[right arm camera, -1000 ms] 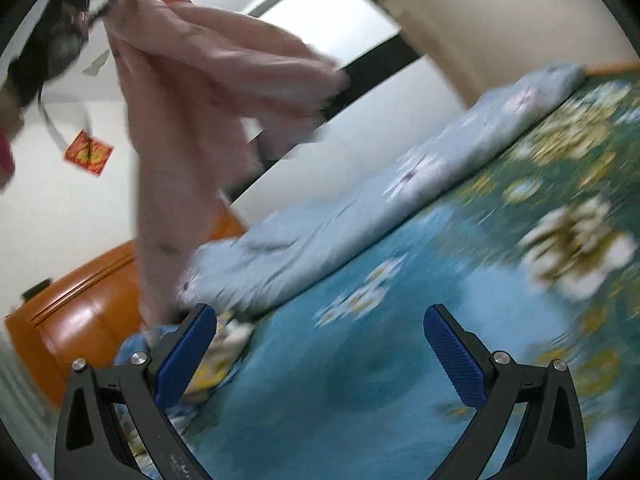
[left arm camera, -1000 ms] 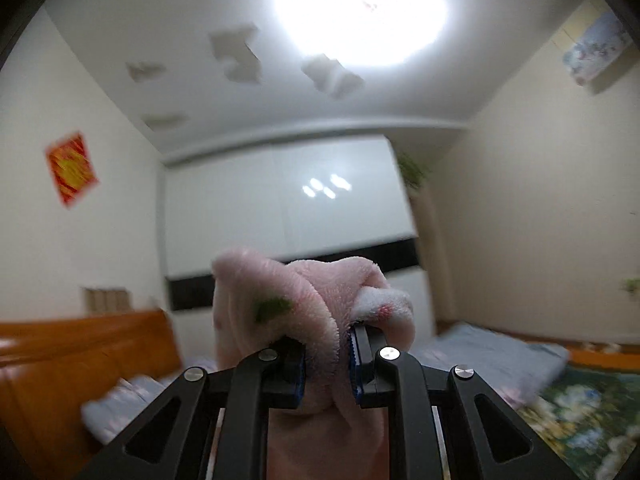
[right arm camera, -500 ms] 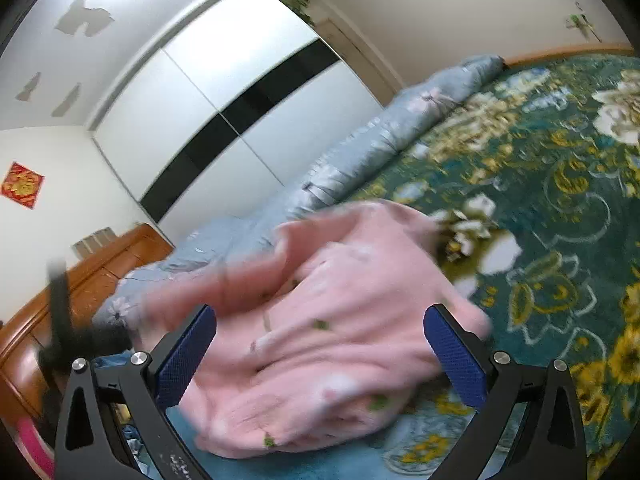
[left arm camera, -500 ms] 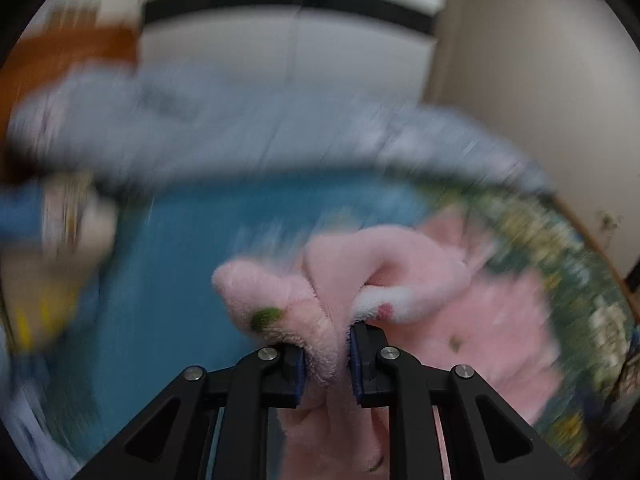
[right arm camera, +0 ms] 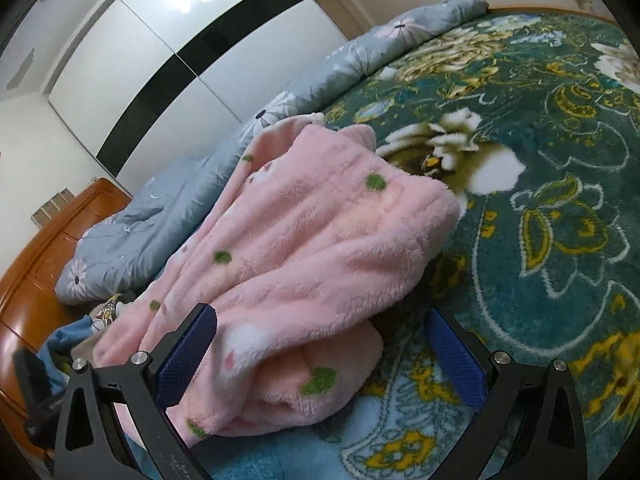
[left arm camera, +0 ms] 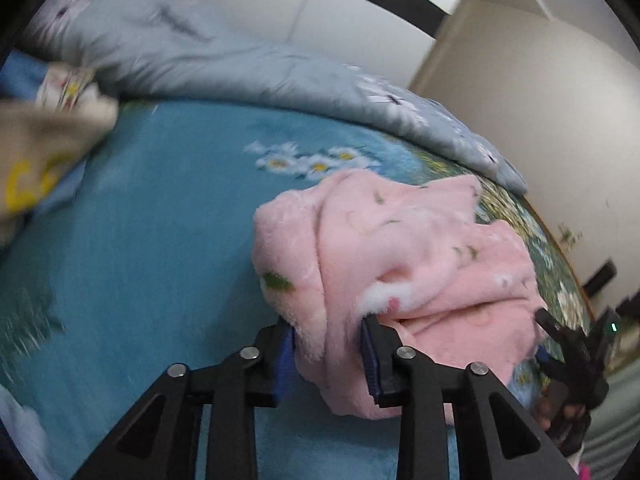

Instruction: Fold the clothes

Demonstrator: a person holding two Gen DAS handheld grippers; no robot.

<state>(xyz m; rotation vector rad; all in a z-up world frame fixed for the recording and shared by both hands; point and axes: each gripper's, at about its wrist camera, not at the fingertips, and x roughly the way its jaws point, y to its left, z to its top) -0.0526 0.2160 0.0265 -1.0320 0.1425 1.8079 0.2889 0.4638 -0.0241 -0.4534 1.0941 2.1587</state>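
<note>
So far, little looks folded: the fluffy pink fleece garment with green dots (right arm camera: 320,248) lies bunched on the teal floral bedspread (right arm camera: 560,200). Left gripper (left arm camera: 328,354) pinches its near edge; right gripper (right arm camera: 320,356) hovers spread wide over it.

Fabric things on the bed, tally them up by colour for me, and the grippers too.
Pink fleece garment: 1, bunched on the bed
Grey-blue flowered quilt: 1
Teal floral bedspread: 1
Beige printed cloth: 1, blurred at the edge
Grippers: 2, left gripper clamped on the pink garment, right gripper open around it
Total: 6
</note>
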